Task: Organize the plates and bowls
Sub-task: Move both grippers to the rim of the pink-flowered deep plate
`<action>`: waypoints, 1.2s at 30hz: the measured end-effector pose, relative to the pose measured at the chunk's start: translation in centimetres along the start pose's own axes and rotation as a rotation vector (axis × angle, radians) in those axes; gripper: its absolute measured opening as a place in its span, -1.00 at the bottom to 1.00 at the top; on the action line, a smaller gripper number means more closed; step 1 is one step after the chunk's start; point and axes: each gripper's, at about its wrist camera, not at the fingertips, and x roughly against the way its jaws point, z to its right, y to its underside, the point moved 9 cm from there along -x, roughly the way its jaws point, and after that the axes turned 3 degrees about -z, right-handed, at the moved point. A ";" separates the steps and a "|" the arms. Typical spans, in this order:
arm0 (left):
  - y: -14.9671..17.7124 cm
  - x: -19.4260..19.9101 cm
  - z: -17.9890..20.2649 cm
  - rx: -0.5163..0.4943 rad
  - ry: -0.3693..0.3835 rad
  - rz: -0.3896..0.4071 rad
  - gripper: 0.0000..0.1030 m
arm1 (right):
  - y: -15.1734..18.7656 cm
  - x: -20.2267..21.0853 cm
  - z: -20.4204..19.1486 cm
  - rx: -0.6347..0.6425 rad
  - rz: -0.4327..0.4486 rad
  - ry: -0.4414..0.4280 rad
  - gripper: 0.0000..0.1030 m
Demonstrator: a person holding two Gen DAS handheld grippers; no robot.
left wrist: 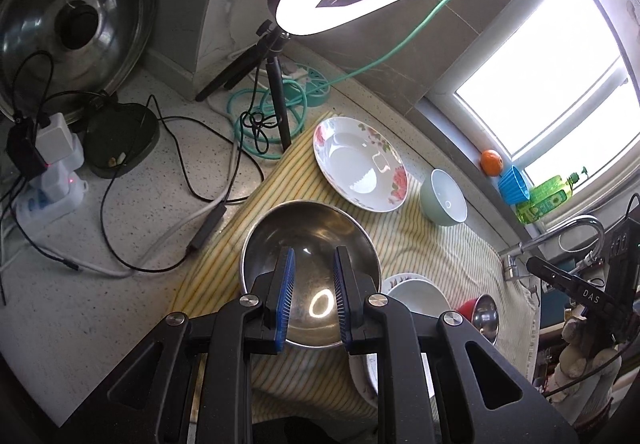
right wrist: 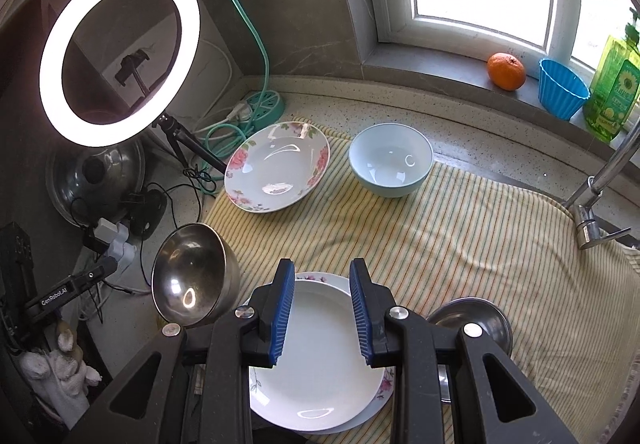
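Your left gripper (left wrist: pixel 314 250) has its blue pads a narrow gap apart, with nothing pinched between them. The steel bowl (left wrist: pixel 312 232) shows through that gap, at the left edge of the striped cloth (right wrist: pixel 460 244). The finger bases cover its near rim, so you cannot tell whether anything touches there.

Your right gripper (right wrist: pixel 322 262) also stands open and empty over the stack at the cloth's near edge. There a white plate (right wrist: pixel 320 344) lies on a flowered plate (right wrist: pixel 386 384), of which only a sliver of rim shows. The fingers cut off much of both.

The small steel bowl (right wrist: pixel 480 308) near the stack's right side is half hidden behind the gripper frame.

At the cloth's far edge the flowered deep plate (right wrist: pixel 280 168) and the pale blue bowl (right wrist: pixel 390 164) sit near each other, apart and in full view.

Readable writing: "GenRobot.AI" on the left gripper's body in the right wrist view, "DAS" on the right gripper's body in the left wrist view. The green bottle (right wrist: pixel 612 92) carries a sunflower label with print too small to read.
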 end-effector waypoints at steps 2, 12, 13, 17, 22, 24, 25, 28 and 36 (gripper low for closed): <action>-0.3 0.0 0.1 -0.005 0.013 0.004 -0.69 | -0.6 0.5 -0.2 -0.004 0.013 -0.002 -0.50; -0.5 -1.8 2.1 0.011 0.065 -0.035 -0.69 | -5.5 3.3 -1.0 0.046 0.080 0.032 -0.50; -0.7 -2.0 2.5 0.019 0.068 -0.032 -0.69 | -6.3 3.4 -1.0 0.053 0.081 0.020 -0.50; -1.6 -3.0 3.6 0.057 0.040 0.003 -0.69 | -9.9 3.1 -1.1 0.112 0.088 -0.023 -0.50; -2.6 -5.5 4.7 0.115 -0.001 0.008 -0.69 | -13.6 0.0 -1.5 0.183 0.037 -0.108 -0.50; -3.1 -6.5 5.0 0.129 -0.027 0.008 -0.69 | -14.6 -2.0 -1.7 0.217 0.009 -0.119 -0.50; -3.3 -7.1 5.0 0.135 -0.043 0.005 -0.69 | -14.9 -3.2 -1.8 0.232 -0.012 -0.129 -0.50; -4.0 -8.8 4.9 0.162 -0.067 -0.024 -0.69 | -15.5 -6.6 -2.1 0.249 -0.074 -0.160 -0.50; -5.2 -11.9 4.0 0.232 -0.113 -0.075 -0.69 | -15.8 -15.2 -1.6 0.263 -0.233 -0.193 -0.50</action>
